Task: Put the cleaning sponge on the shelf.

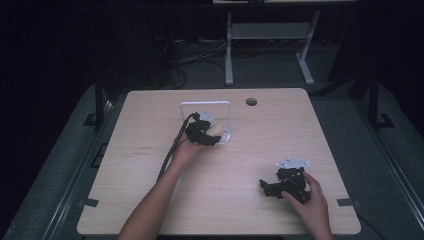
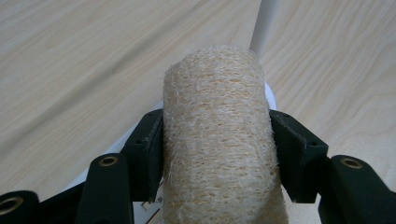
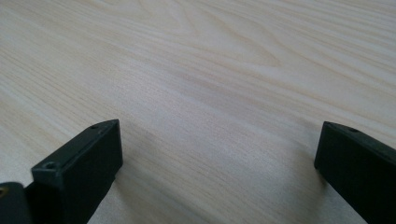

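A pale, rough loofah roll point(image 2: 219, 135) sits between the two black jaws of my left gripper point(image 2: 217, 149), whose pads press on both its sides. From above, the same left gripper point(image 1: 212, 134) holds the loofah point(image 1: 216, 130) low over the foot of a white wire stand point(image 1: 206, 105) at the table's middle back. The stand's white post point(image 2: 265, 23) rises just behind the roll. My right gripper point(image 1: 265, 187) rests near the front right of the table, jaws wide apart over bare wood point(image 3: 210, 93), nothing between them.
The light wooden table point(image 1: 150, 165) has a round cable hole point(image 1: 251, 102) near its back edge. A black cable point(image 1: 172, 147) trails from the left gripper along the forearm. A white desk frame point(image 1: 267, 35) stands on the dark floor behind.
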Motion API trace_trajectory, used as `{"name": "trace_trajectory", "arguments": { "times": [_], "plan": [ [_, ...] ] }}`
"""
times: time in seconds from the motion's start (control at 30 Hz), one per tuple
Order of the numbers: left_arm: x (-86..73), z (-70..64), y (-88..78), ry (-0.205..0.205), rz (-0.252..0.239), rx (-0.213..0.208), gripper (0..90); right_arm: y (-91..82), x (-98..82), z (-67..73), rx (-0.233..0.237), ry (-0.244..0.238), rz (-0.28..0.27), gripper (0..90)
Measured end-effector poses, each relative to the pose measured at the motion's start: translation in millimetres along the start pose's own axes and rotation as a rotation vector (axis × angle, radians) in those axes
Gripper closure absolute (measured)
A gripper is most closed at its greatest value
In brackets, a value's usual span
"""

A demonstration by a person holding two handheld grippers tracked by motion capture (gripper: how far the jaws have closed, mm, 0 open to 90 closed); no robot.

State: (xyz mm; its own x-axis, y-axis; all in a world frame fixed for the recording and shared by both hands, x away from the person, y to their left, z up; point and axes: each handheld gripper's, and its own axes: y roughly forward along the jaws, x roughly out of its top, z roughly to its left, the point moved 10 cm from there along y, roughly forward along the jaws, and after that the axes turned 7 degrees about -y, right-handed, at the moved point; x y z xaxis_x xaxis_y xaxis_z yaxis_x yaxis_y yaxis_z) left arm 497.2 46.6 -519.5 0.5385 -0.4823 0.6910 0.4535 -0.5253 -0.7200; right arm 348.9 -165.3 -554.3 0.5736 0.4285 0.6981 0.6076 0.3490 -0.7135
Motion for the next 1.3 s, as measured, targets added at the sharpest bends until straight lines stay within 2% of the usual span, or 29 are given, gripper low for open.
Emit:
{"name": "trace_trajectory", "arguments": {
  "times": [0.47, 0.7, 0.87, 1.03, 1.07, 1.13, 1.3],
  "plan": [
    [-6.7, 2.6, 8.2, 0.005, 0.031, 0.000, 40.3, 0.0, 0.0, 0.0, 0.000, 0.000, 0.000, 0.6],
    [-5.1, 3.8, 6.2, 0.002, 0.021, 0.001, 35.7, 0.0, 0.0, 0.0, 0.000, 0.000, 0.001, 0.6],
    [-1.1, 1.8, -1.3, -0.019, -0.005, -0.005, 34.5, 0.0, 0.0, 0.0, 0.000, 0.000, 0.001, 0.6],
    [2.6, -0.2, -9.1, -0.016, -0.022, -0.002, 35.1, 0.0, 0.0, 0.0, 0.000, 0.000, 0.000, 0.5],
    [3.6, -1.2, -10.9, -0.028, -0.030, -0.003, 35.5, 0.0, 0.0, 0.0, 0.000, 0.000, 0.001, 0.6],
    [4.4, -1.6, -16.0, -0.019, -0.029, -0.007, 36.1, 0.0, 0.0, 0.0, 0.000, 0.000, 0.001, 0.5],
    [8.2, -4.5, -31.1, -0.022, -0.055, -0.010, 43.0, 0.0, 0.0, 0.1, 0.000, 0.001, 0.001, 0.6]
  ]
}}
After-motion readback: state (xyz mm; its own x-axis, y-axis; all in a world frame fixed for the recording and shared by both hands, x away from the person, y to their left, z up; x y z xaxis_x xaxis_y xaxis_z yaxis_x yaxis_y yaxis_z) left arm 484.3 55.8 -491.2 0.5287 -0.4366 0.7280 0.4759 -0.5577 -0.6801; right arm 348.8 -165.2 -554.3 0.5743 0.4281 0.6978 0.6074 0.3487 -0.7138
